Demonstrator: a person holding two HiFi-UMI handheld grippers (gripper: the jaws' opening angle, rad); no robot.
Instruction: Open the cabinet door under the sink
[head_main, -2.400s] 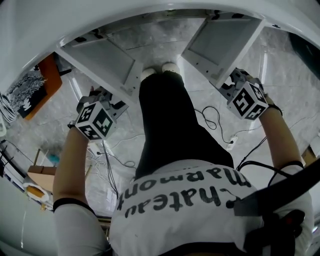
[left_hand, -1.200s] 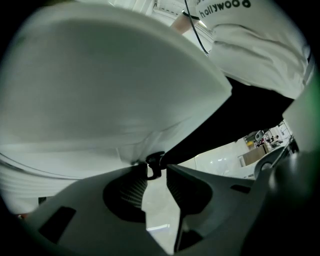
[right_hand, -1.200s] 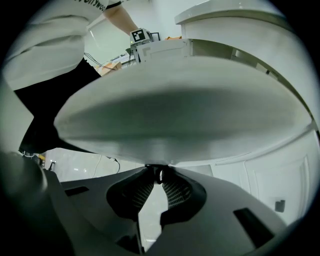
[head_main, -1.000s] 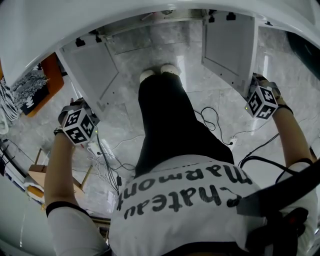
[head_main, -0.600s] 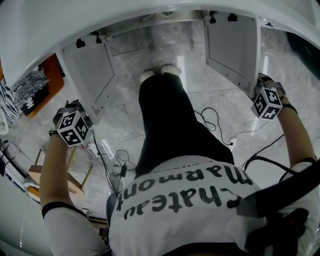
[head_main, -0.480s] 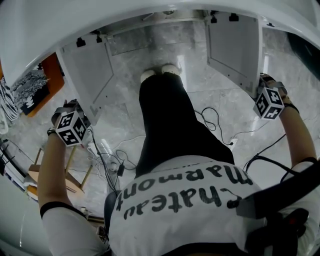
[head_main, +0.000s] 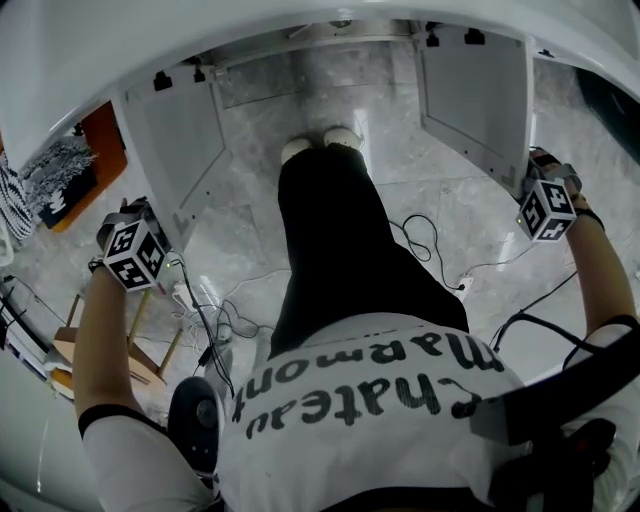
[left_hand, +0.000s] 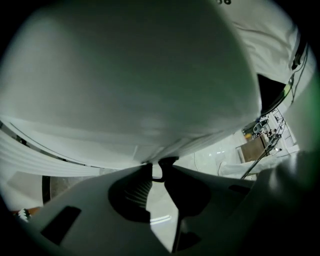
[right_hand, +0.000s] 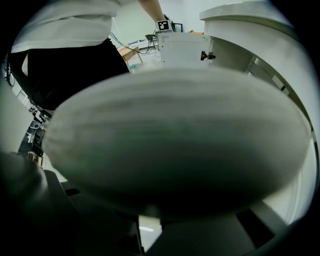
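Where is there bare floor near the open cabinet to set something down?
Free: the floor between the right door and the person's legs, up to the black cable. Also between the left door and the shoes. Crowded: tangled cables left of the legs.

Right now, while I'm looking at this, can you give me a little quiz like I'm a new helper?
1. True or false: the left door and the right door both stand open.
2. How many white-toed feet show between the doors?
3. The person's trousers are: A black, B red, C yellow.
Key: 1 true; 2 two; 3 A.
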